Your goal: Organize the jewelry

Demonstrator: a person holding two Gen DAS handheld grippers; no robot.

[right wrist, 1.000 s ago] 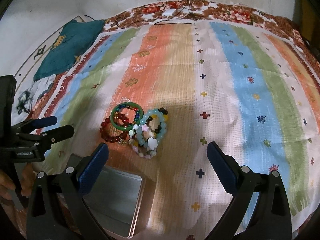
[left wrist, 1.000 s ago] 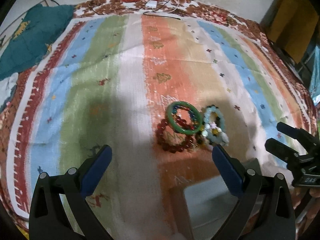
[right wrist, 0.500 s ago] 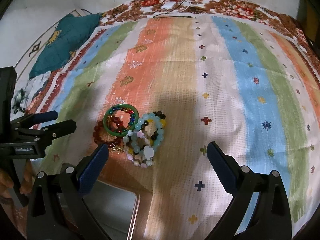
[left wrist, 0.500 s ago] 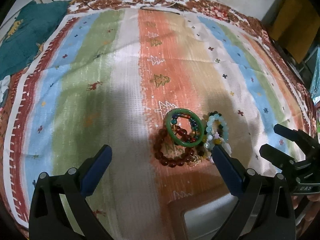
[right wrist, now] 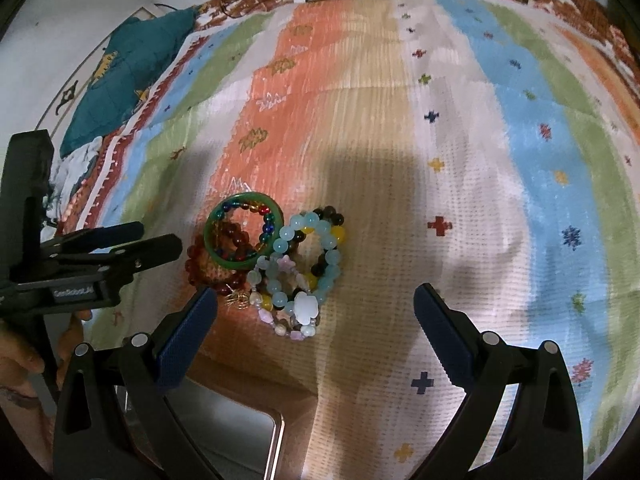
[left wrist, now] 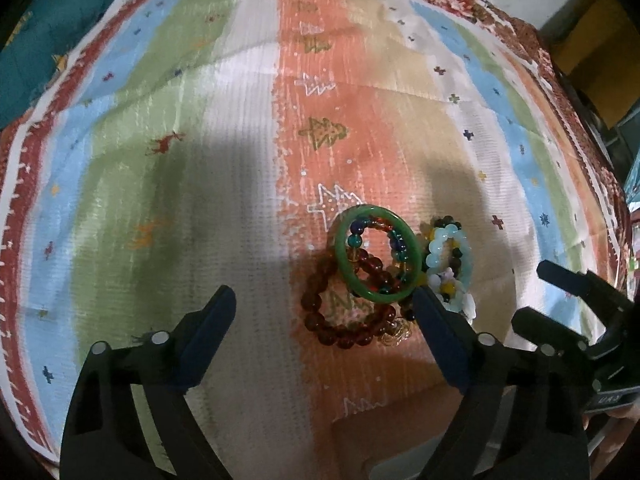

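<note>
We are holding both tools spread and empty, the left tool (left wrist: 324, 304) having just narrowed slightly. The bracelets (right wrist: 276, 264) are lying heaped on the striped cloth (right wrist: 460, 128), near its front edge. A metal tin (right wrist: 240, 440) is showing only partly, cut off behind the right tool (right wrist: 316, 308).

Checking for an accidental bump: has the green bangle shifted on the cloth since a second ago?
No. The green bangle still lies just below the white tree motif on the orange stripe, overlapping the dark red bead bracelet; only the cameras came closer.
</note>
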